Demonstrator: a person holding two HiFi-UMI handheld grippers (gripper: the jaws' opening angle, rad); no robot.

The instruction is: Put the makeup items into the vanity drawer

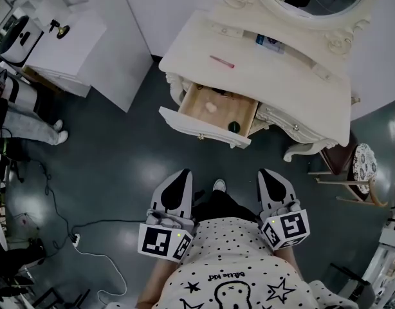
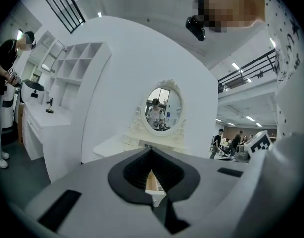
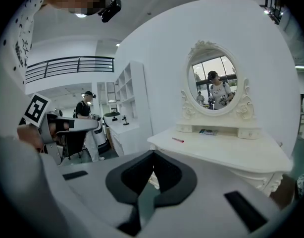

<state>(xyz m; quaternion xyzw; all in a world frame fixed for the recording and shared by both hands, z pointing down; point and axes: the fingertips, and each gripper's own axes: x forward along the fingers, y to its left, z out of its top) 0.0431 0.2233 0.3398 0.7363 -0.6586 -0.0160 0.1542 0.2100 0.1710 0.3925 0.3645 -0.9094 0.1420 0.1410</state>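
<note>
**Even overhead light, strong wide-angle distortion**

Head view: bright, diffuse illumination. Soft pale reflections lie on the glossy dark grey floor [image 1: 130, 172], and the cream-white vanity table [image 1: 281, 89] is close to overexposed. Gripper views: fisheye curvature with black corners. The ceiling strip lights [image 2: 236, 66] glare, and the near grey fingers [image 2: 92, 192] are slightly soft.

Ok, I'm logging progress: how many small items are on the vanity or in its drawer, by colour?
Pink: 2 (stick on top, pink lump in drawer)
Dark: 1 (dark disc in drawer)
Blue-and-white: 1 (packet on top)
Total: 4
</note>
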